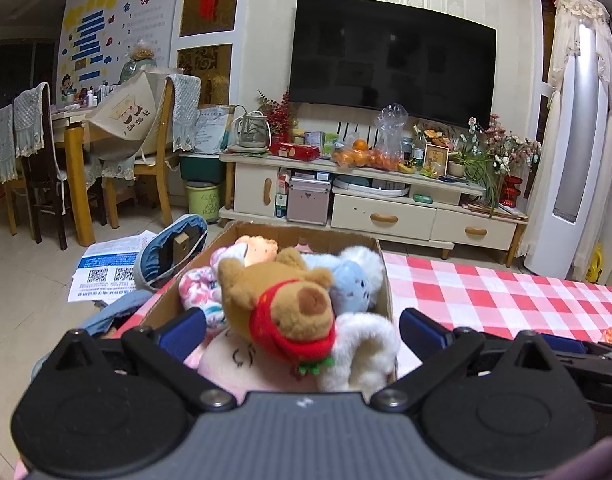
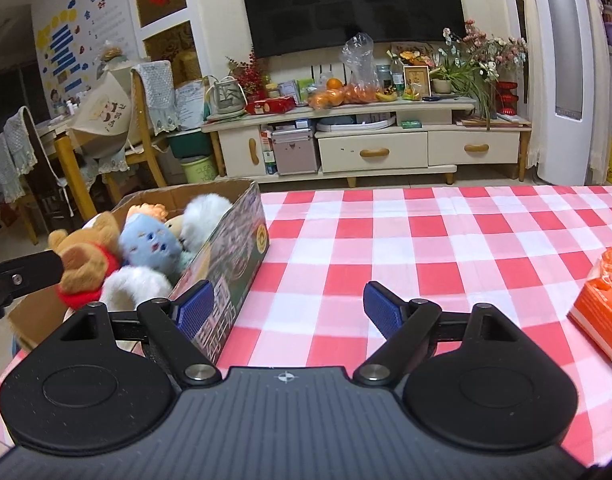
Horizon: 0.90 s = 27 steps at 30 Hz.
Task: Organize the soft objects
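An open cardboard box (image 1: 306,236) stands on the red-checked tablecloth (image 1: 486,292), heaped with soft toys. On top lies a brown bear with a red scarf (image 1: 281,300). Around it are a pale blue plush (image 1: 350,280), a white fluffy toy (image 1: 362,344), a pink plush (image 1: 225,364) and an orange-haired doll (image 1: 257,246). My left gripper (image 1: 301,332) is open, its blue pads either side of the bear, apart from it. In the right wrist view my right gripper (image 2: 288,309) is open and empty over the cloth (image 2: 386,240), just right of the box (image 2: 233,248) and bear (image 2: 85,260).
An orange packet (image 2: 602,304) lies at the table's right edge. Left of the box, on the floor, are a blue bag (image 1: 165,252) and printed papers (image 1: 105,268). Beyond the table stand a TV cabinet (image 1: 378,204) and wooden chairs (image 1: 153,152).
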Available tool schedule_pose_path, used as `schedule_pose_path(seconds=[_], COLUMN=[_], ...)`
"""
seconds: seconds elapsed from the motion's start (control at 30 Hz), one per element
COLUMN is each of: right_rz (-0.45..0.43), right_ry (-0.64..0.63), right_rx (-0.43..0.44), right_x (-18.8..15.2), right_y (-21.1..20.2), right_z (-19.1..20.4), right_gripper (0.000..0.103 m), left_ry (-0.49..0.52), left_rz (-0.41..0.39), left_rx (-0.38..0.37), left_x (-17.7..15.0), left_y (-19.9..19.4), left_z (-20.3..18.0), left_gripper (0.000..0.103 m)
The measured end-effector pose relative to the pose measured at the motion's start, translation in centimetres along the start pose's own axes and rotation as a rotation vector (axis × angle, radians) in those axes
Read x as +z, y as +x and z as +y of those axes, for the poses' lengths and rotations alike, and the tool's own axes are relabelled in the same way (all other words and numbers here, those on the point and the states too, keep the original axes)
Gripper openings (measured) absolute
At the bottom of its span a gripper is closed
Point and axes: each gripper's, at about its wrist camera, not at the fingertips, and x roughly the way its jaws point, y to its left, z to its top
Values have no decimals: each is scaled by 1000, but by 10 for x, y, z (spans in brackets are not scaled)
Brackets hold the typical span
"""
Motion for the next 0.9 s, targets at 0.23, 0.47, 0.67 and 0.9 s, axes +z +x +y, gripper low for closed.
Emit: schedule_pose_path(seconds=[0.23, 0.47, 0.67, 0.9], right_rz=[-22, -27, -31, -30], right_ry=[-19, -47, -61, -68], right_rx=[-2, 8, 12, 15], right_x=[-13, -29, -38, -45], right_y=[-19, -35, -43, -46], right_z=[5, 16, 24, 29], right_gripper=[102, 103, 103, 103], left_ry=[-12, -25, -29, -30], left_rz=[8, 4, 1, -5], left_rx=[12, 14, 18, 27], left_x=[-14, -22, -26, -31], left_y=[-13, -25, -29, -32], left_z=[3, 6, 10, 13], left_gripper=[102, 102, 102, 102])
